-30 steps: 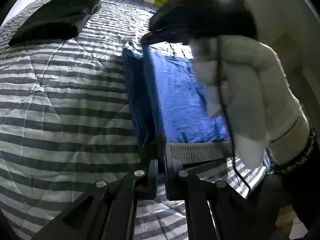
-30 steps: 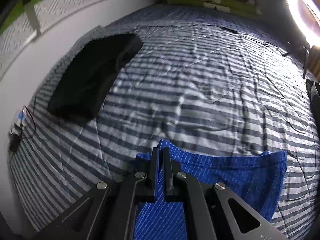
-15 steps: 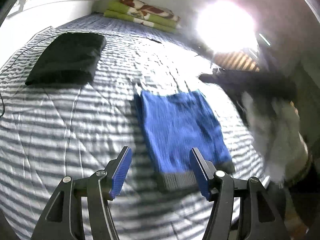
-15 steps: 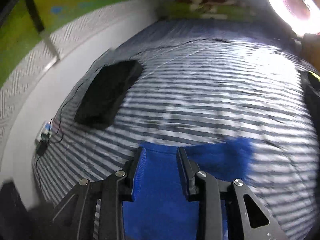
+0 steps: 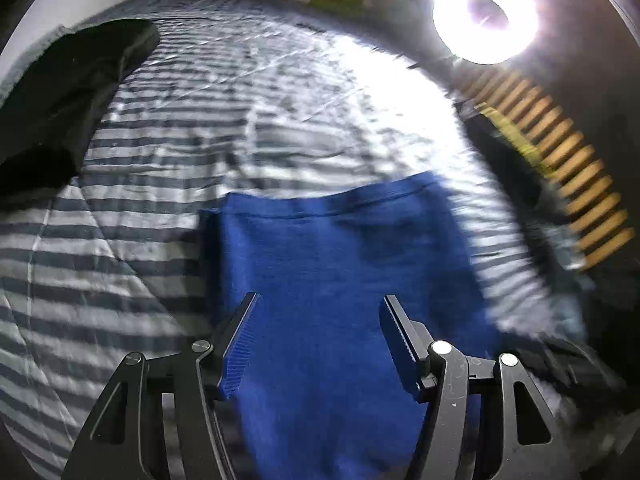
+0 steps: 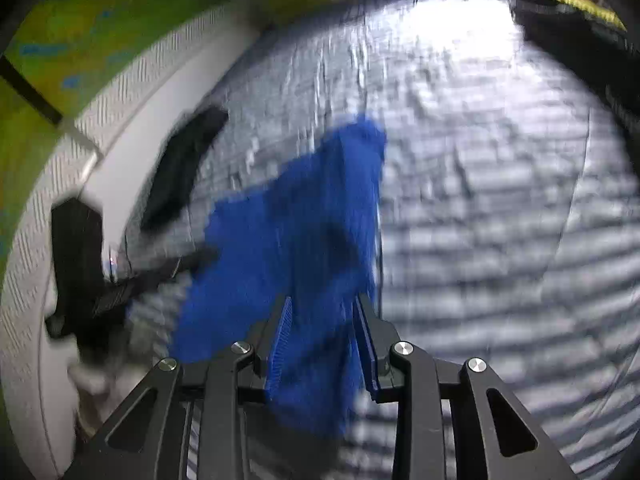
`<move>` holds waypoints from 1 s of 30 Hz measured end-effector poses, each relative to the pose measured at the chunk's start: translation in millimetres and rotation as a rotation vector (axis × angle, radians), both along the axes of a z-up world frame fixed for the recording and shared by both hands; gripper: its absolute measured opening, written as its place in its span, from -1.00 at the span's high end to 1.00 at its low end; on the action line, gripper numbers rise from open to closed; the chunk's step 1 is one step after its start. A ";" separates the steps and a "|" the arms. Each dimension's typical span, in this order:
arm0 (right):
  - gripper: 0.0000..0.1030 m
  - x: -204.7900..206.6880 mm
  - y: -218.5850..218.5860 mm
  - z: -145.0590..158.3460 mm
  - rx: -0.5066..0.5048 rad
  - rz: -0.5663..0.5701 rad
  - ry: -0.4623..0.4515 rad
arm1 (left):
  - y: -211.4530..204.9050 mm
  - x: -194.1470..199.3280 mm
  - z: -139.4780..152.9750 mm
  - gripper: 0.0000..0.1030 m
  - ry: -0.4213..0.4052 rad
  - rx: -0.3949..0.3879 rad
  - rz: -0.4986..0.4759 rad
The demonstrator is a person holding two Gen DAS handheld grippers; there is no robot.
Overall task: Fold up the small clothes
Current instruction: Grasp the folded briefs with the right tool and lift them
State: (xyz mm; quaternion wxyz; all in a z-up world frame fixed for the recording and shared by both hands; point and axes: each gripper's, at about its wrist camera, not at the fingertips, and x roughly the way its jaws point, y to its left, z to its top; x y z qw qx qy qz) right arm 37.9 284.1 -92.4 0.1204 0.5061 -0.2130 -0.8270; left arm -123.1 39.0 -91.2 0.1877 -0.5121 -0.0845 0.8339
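Blue knit garment [image 5: 344,264] folded flat on the striped bedspread [image 5: 168,160], filling the lower centre of the left wrist frame. Left hand-held gripper [image 5: 318,340] spread wide above it, grasping nothing, probably backing off a finished fold. Right hand-held gripper [image 6: 324,338] partly parted over the blue cloth, apparently released too. Folded black garment [image 5: 60,92] parked at upper left, likely already done.

The left hand-held gripper [image 5: 318,344] stands wide open, the right hand-held gripper [image 6: 323,346] narrowly open, both angled downward.
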 end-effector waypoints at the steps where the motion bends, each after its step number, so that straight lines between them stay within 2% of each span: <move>1: 0.44 6.9 -4.4 -9.3 0.046 0.031 -0.032 | -2.2 -3.7 -7.4 -0.20 -0.008 -0.025 0.020; 2: 0.51 14.7 -8.6 -18.9 0.131 0.053 -0.069 | -5.9 -3.5 -6.2 -0.20 0.008 -0.008 0.029; 3: 0.55 22.6 -9.1 -18.2 0.164 0.067 -0.035 | -8.0 -4.9 -4.5 -0.20 -0.003 -0.004 0.037; 5: 0.55 30.8 -7.1 -11.1 0.211 0.081 -0.030 | -13.5 -0.6 6.0 -0.21 0.042 -0.037 0.061; 6: 0.52 32.0 -1.5 -4.0 0.200 0.069 -0.016 | -16.2 0.6 9.3 -0.21 0.055 -0.053 0.071; 8: 0.50 28.9 6.4 5.7 0.174 0.051 0.013 | -27.4 3.4 19.1 -0.27 0.070 -0.024 0.073; 10: 0.50 19.6 14.4 13.7 0.149 0.031 0.037 | -37.6 7.6 25.6 -0.42 0.080 -0.022 0.089; 13: 0.48 1.4 20.0 16.2 0.117 0.015 0.057 | -54.0 14.7 30.5 -0.46 0.074 0.008 0.090; 17: 0.44 -12.1 20.6 0.4 0.066 0.018 0.038 | -53.9 13.8 22.2 -0.50 0.035 0.019 0.074; 22: 0.44 -23.9 20.5 -25.7 0.001 0.019 -0.030 | -38.9 13.7 -7.5 -0.52 -0.065 -0.025 0.029; 23: 0.44 -24.7 20.9 -24.9 -0.002 0.019 -0.024 | -38.6 15.9 -6.1 -0.57 -0.041 -0.023 0.029; 25: 0.44 -26.9 23.4 -23.9 -0.027 0.017 -0.024 | -41.1 15.3 -6.8 -0.66 -0.063 0.018 0.018; 30: 0.44 -30.1 26.6 -27.7 -0.118 0.040 -0.040 | -47.6 15.7 -6.0 -0.65 -0.074 0.058 0.027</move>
